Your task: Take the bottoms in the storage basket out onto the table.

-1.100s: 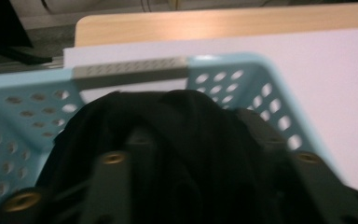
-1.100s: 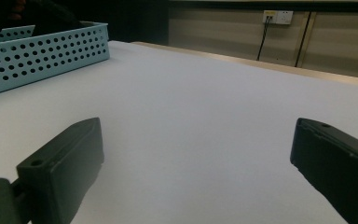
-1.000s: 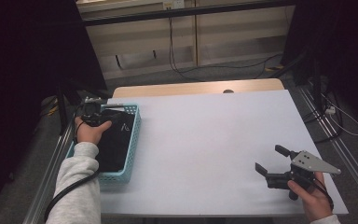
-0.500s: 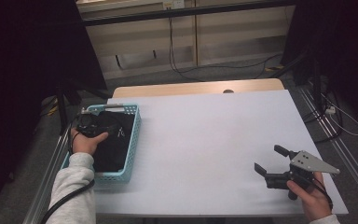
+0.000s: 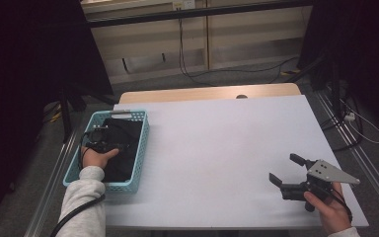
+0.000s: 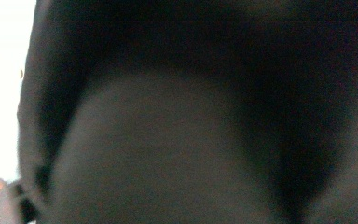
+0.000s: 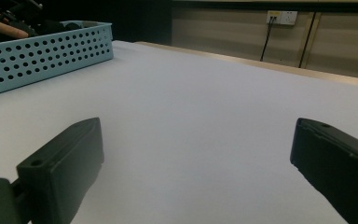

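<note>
My left tool (image 5: 109,144), jaws just spreading, presses into the black cloth (image 5: 123,133) lying in the blue basket (image 5: 143,136), not yet gripped or lifted out, while my right tool (image 5: 287,171) waits open over the desk (image 5: 217,143).

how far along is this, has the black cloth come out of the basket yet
Not yet. The black cloth lies inside the blue basket. In hand: the left gripper is down in the basket on the cloth, its jaws just opened wide. The right gripper waits open over the white table. Grasping and lifting remain.
</note>
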The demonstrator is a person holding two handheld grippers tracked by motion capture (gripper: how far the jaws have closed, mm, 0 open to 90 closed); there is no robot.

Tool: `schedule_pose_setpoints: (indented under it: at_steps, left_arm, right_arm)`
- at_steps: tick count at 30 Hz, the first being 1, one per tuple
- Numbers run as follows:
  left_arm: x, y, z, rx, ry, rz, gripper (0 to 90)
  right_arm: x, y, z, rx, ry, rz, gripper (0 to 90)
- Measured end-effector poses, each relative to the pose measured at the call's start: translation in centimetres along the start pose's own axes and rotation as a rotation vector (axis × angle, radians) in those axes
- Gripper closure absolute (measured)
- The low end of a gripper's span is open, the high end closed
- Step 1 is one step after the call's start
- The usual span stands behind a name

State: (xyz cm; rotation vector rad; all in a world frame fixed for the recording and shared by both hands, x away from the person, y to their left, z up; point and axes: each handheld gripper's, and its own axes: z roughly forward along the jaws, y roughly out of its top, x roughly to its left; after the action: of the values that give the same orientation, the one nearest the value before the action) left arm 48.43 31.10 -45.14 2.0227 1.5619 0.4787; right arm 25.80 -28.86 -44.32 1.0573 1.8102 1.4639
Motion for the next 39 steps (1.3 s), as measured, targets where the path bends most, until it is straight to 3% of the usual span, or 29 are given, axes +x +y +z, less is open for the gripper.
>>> schedule_pose_setpoints:
  at_steps: [1, 3, 13, 16, 23, 28, 31, 35, 36, 39]
  left_arm:
    - [-0.1, 0.0, 0.0, 0.0, 0.009, 0.01, 1.4]
    - [-0.3, 0.1, 0.0, 0.029, 0.029, -0.022, 1.5]
    - [-0.6, 0.0, -0.2, 0.049, 0.055, -0.06, 1.4]
    - [-1.1, 0.2, -0.2, 0.063, 0.072, -0.09, 4.2]
    - [-2.0, 0.7, -0.9, 0.08, 0.033, -0.063, 32.7]
    - [-1.9, 1.0, -1.1, 0.076, -0.001, -0.089, 62.6]
    - [-1.8, 1.0, -1.1, 0.066, -0.024, -0.118, 70.6]
    - [-1.4, 1.1, -1.4, 0.071, -0.047, -0.159, 73.6]
    - [-1.3, 1.2, -1.5, 0.077, -0.049, -0.152, 74.0]
    - [-1.5, 1.8, -2.4, 0.032, -0.058, -0.158, 74.5]
  right_arm:
    - [0.0, 0.0, 0.0, 0.0, 0.0, 0.0, 1.8]
    - [0.0, 0.0, 0.0, 0.0, 0.001, 0.001, 1.8]
    - [0.0, 0.0, -0.2, -0.005, 0.001, 0.003, 1.8]
    - [0.0, 0.0, -0.3, -0.007, 0.0, 0.003, 1.8]
    - [0.0, 0.0, -0.2, -0.006, 0.001, -0.002, 1.8]
    - [0.0, 0.1, -0.1, -0.007, 0.002, -0.002, 1.8]
    - [0.0, 0.0, -0.1, -0.004, 0.003, -0.002, 1.8]
    - [0.0, 0.0, -0.1, -0.005, 0.002, -0.002, 1.8]
    - [0.0, 0.0, -0.1, -0.005, 0.001, -0.001, 1.8]
    - [-0.1, 0.0, -0.1, -0.005, 0.0, 0.001, 1.8]
